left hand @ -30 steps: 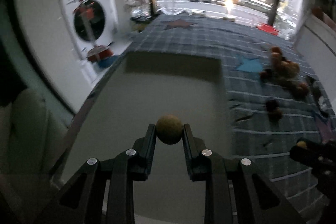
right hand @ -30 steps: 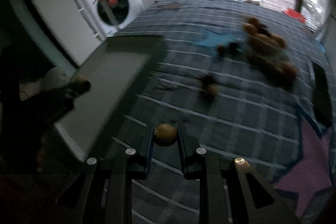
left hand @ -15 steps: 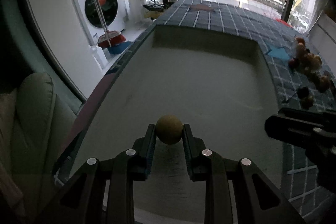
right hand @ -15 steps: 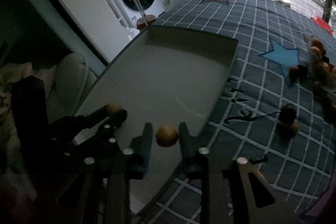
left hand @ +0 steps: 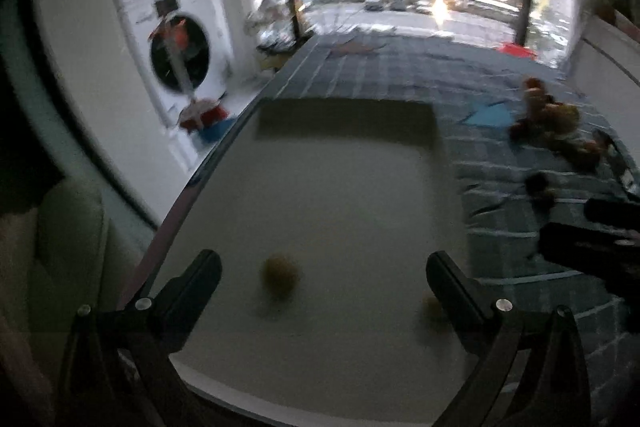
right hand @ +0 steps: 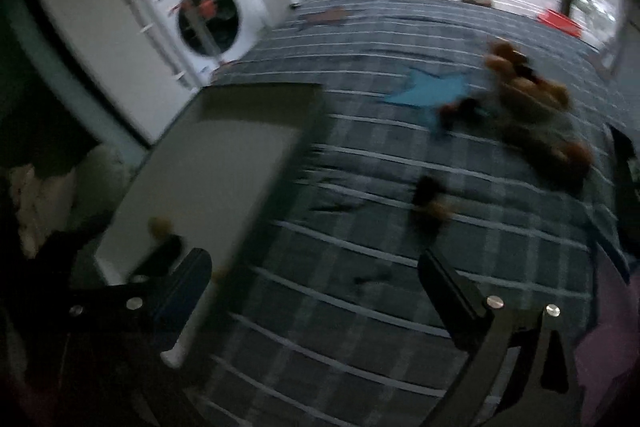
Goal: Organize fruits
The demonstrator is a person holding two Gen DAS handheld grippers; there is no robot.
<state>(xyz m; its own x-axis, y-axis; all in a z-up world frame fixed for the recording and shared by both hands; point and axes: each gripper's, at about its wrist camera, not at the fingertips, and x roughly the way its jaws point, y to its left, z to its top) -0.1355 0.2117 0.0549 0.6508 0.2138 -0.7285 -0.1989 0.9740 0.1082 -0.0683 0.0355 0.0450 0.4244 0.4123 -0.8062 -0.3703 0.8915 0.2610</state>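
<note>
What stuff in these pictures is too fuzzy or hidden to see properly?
- Fruit pile, right wrist view: motion blur smears it, so the kinds and number can't be told.
- Second small fruit in the tray, left wrist view: half hidden behind the left gripper's opening finger.
- Right gripper, jaws opening, nothing between them; the dark bits ahead are too blurred to name.
</note>
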